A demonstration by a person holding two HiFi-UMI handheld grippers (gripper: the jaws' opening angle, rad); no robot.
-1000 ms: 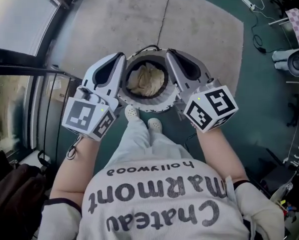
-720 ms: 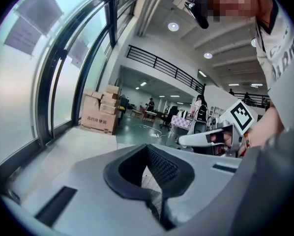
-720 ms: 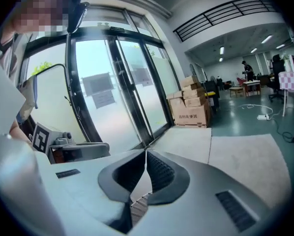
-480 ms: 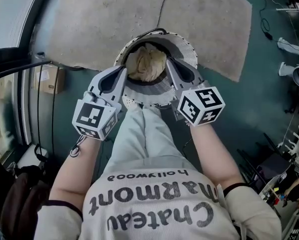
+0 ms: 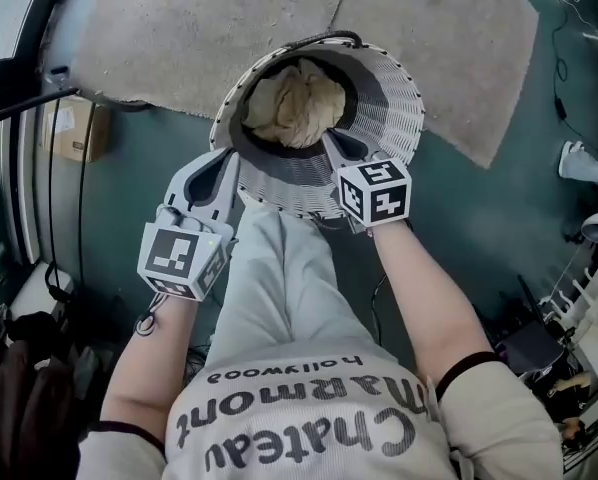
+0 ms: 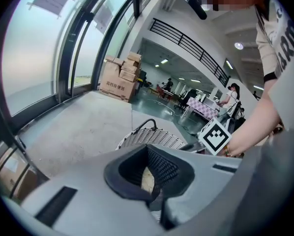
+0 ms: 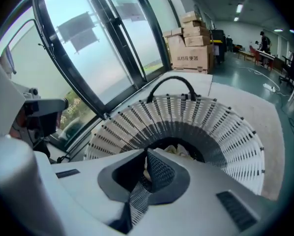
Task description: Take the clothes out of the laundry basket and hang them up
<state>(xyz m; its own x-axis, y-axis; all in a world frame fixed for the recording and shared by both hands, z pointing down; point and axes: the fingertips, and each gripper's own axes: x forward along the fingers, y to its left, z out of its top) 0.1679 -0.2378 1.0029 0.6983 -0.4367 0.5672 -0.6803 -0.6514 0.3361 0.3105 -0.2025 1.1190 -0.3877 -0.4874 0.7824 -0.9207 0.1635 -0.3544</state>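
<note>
Clothes (image 5: 297, 105): a cream, crumpled bundle is lying at the bottom of the laundry basket (image 5: 404, 108), none of it lifted out. The basket, white slatted with a dark inner band and a black handle (image 7: 170, 82) on its far rim, is standing upright across the near edge of a beige rug (image 5: 179, 28), its near side over the teal floor (image 5: 479, 228). Right gripper (image 5: 331, 140): it is pointing steeply down and forward, its tip sitting just over the near rim of the basket on the right side, above the clothes but apart from them. In the right gripper view its jaws are pressed together with nothing pinched; cream cloth is only showing beyond the pads. Left gripper (image 5: 224, 158): it is tilting down less steeply, its tip sitting just beside the basket's near-left wall, outside the opening. In the left gripper view its jaws are likewise pressed together and empty, with a strip of cloth visible past them. Both marker cubes are facing up toward the head camera, the right cube (image 5: 376, 190) lying close to the rim and the left cube (image 5: 179, 258) farther back. Both forearms are reaching forward and down, bare to short sleeves, either side of the person's legs (image 5: 279, 278), which are standing just behind the basket. Cardboard boxes (image 7: 191, 43) are stacked beyond the rug beside a tall window (image 7: 102, 53).
</note>
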